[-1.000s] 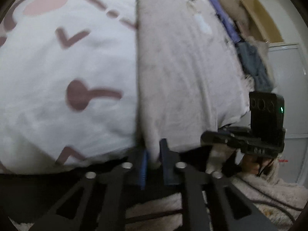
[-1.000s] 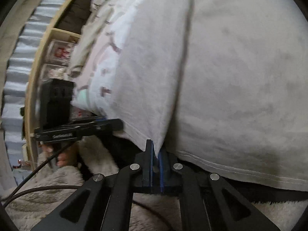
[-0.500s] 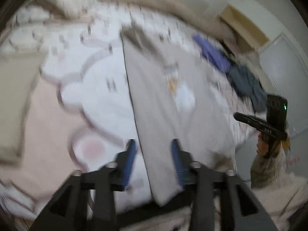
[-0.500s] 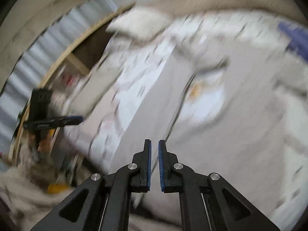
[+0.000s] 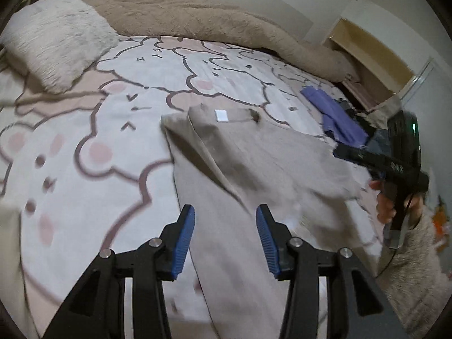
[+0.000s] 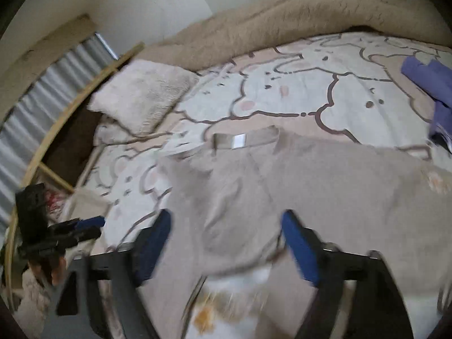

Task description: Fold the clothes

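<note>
Left hand-held gripper (image 5: 225, 233) now parted approx. halfway, nothing btwn the pads; right hand-held gripper (image 6: 226, 243) wide open, jaws just spread, also empty; a sec ago both were clamped on the hem of the beige t-shirt (image 5: 254, 175), so both have let go and pulled back & up. T-shirt now lies on the bed (image 5: 84, 152) w/ cartoon-bear sheet, collar label facing up, part-folded, right side looks rumpled; a fold pass looks done, next fold to come. Purple garment (image 6: 426, 79) waits near the far edge.
</note>
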The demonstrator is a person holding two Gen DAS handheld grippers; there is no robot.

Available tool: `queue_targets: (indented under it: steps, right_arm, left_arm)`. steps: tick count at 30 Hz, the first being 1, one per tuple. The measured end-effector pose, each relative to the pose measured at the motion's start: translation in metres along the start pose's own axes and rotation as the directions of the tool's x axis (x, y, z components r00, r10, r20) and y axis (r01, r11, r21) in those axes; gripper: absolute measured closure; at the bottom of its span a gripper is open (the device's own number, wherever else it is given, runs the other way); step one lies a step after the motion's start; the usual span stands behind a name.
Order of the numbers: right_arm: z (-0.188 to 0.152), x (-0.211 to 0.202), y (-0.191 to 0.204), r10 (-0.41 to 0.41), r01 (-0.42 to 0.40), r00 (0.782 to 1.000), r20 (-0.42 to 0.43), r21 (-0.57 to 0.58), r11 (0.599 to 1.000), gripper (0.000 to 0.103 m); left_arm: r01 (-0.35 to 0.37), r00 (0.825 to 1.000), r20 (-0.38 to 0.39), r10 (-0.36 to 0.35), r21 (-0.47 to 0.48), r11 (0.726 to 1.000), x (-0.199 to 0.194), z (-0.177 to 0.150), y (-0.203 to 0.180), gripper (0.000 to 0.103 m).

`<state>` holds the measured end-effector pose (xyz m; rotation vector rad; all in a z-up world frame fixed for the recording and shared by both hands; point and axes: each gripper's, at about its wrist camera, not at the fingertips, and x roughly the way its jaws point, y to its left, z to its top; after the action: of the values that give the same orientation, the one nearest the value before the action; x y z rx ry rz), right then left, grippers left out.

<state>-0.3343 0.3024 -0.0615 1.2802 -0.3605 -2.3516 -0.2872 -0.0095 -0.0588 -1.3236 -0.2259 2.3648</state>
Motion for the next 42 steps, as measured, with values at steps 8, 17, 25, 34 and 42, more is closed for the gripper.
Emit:
queue_targets:
  steps: [8,17,25,34,42]
  right_arm:
    - [0.037,0.112,0.010,-0.149,0.129,0.988,-0.050,-0.283,0.950,0.039]
    - [0.034,0.179,0.010,-0.191,0.148,0.976,-0.102,-0.333,0.931,0.071]
    - [0.035,0.127,0.000,-0.129,0.149,0.987,0.096,-0.238,0.960,0.096]
    - [0.026,0.096,-0.076,-0.247,0.244,0.968,0.051,0.060,0.968,0.096]
    - [0.017,0.090,-0.085,-0.214,0.202,0.974,0.080,0.140,0.969,0.033]
  left_arm:
    - [-0.041,0.999,0.023,0.038,0.108,0.993,0.083,0.022,0.009,0.058]
    - [0.030,0.999,0.010,-0.031,0.106,0.994,0.113,0.019,0.022,0.058]
    - [0.057,0.998,0.004,-0.057,0.029,0.998,0.118,0.020,0.034,0.058]
    - [-0.001,0.999,0.051,0.003,-0.034,0.999,0.117,0.040,0.032,0.058]
    - [-0.191,0.981,-0.018,0.191,-0.019,0.981,0.155,0.072,0.025,0.058]
